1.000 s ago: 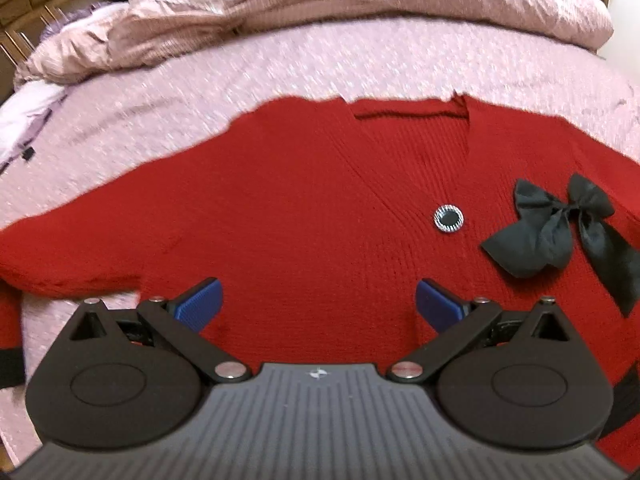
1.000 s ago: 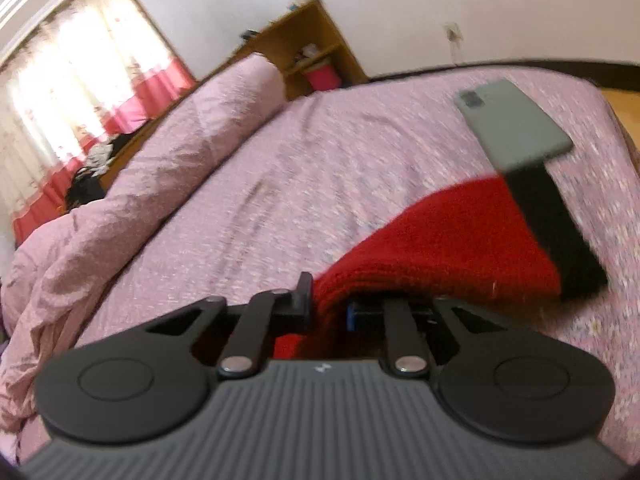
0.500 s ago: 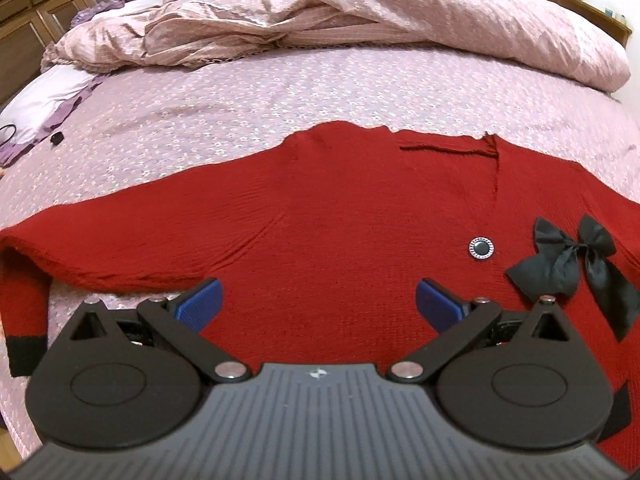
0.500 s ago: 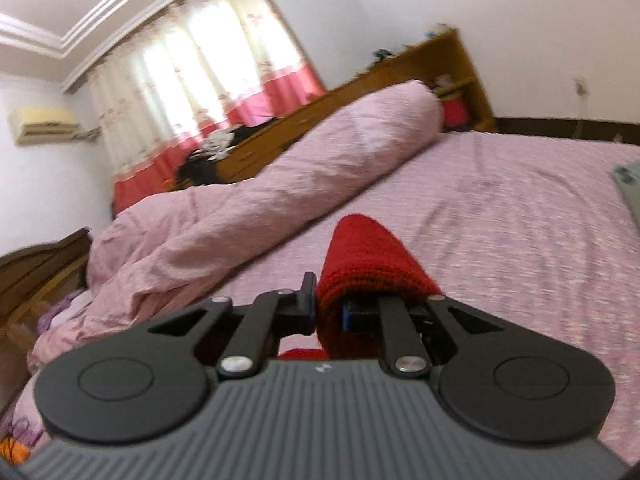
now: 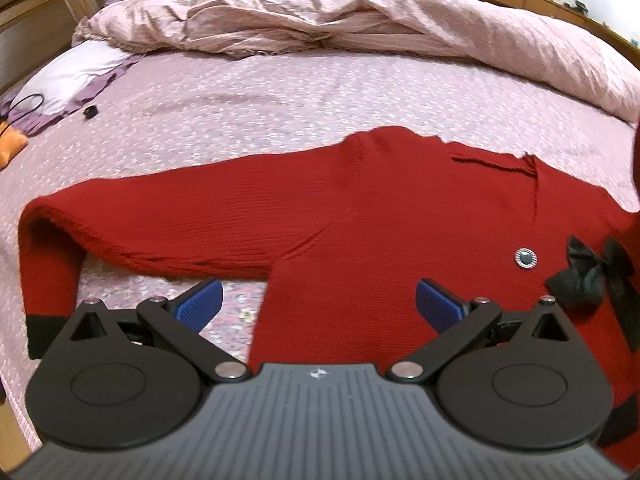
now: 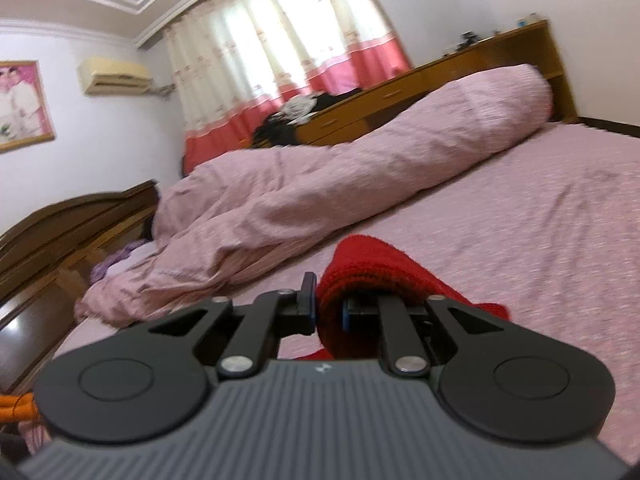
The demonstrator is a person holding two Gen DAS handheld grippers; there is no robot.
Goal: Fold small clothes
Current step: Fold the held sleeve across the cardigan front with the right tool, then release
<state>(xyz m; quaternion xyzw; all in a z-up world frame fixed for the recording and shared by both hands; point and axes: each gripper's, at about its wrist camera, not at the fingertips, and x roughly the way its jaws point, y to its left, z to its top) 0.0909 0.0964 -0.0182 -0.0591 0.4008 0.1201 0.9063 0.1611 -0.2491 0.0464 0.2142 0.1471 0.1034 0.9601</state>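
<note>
Red knit fills the right gripper (image 6: 329,312): its jaws are clamped on a bunched sleeve (image 6: 372,264), lifted above the bed (image 6: 540,220) at the frame's centre. The left gripper (image 5: 318,307) hangs with jaws wide and empty over the cardigan (image 5: 360,208), which lies flat just ahead of them. Its long axis runs left to right across the frame, the other sleeve (image 5: 140,220) stretching to the left edge and bending down there (cuff black). The held sleeve probably needs carrying across the body, towards the button (image 5: 525,258) and black bow (image 5: 592,280) at right.
</note>
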